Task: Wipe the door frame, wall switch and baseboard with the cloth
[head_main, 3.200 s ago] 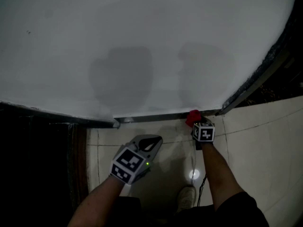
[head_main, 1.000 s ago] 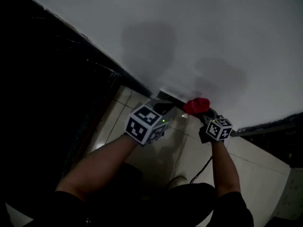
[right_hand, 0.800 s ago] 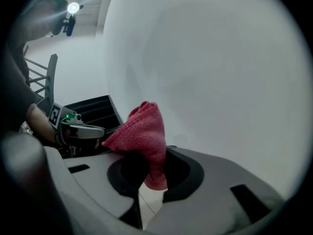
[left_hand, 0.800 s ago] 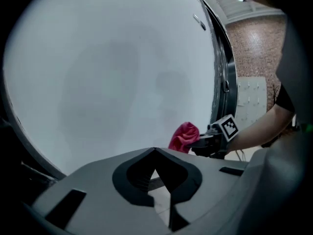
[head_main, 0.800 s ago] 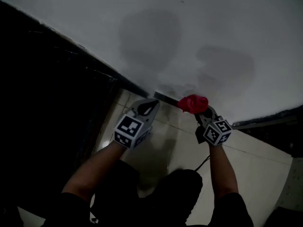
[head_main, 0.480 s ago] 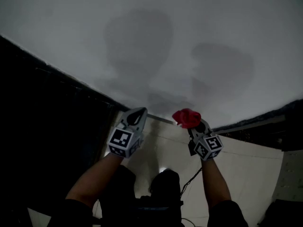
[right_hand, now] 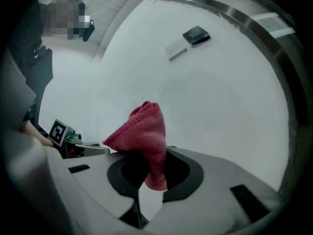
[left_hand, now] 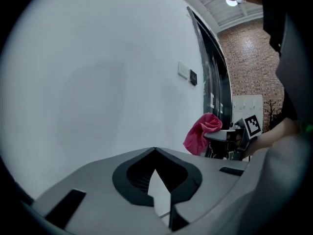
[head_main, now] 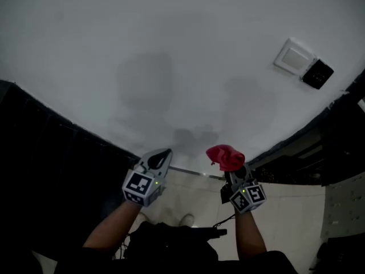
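Since half a second ago our view has swung higher up the wall, bringing the wall switch into sight at upper right, and the cloth, which was down at the baseboard three seconds back, now sits above it against the wall's lower part. We see the pale grey wall filling most of the head view, with soft shadows of our two tools on it. A dark door frame runs along its right edge, and cream floor tile lies below. Our left gripper points at the wall with its jaws pressed together on nothing. Our right gripper, just beside it, pinches the cloth. The cloth is red-pink with a fine woven texture. It is bunched into a rounded peak above the jaws, with a narrow tail hanging down between them. We cannot tell whether it touches the wall. The white switch plate is well apart from it, with a small black panel just beside it.
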`<action>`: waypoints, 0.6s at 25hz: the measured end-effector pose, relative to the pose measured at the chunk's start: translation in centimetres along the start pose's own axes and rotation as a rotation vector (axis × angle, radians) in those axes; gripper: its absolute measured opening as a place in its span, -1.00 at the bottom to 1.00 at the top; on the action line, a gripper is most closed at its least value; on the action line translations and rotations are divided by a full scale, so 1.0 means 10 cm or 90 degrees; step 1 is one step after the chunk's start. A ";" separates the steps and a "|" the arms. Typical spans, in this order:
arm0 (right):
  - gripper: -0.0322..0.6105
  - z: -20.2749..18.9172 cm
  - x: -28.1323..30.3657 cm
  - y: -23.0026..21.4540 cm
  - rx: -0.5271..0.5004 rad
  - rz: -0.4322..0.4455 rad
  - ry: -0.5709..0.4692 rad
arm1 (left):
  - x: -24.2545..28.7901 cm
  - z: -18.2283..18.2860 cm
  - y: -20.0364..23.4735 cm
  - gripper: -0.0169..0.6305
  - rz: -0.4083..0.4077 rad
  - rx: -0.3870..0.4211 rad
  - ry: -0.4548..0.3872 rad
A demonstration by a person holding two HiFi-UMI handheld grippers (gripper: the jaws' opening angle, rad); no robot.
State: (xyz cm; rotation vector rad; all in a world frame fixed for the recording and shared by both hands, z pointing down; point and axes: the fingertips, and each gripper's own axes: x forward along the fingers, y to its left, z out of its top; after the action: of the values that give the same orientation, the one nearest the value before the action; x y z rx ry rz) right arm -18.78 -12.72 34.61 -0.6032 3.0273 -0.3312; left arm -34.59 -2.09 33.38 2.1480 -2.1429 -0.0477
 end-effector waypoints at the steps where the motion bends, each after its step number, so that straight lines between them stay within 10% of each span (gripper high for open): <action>1: -0.73 0.16 -0.07 0.02 0.000 -0.004 -0.016 | -0.05 0.17 -0.03 -0.97 0.004 0.003 -0.014; 15: -0.74 0.58 -0.53 -0.23 0.023 -0.027 -0.084 | -0.07 0.81 -0.38 -0.97 0.073 -0.004 -0.133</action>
State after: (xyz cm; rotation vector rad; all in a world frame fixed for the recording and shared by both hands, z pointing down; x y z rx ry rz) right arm -12.55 -13.95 29.41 -0.6603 2.8797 -0.3338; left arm -31.63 -1.80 24.94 2.0959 -2.3699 -0.2818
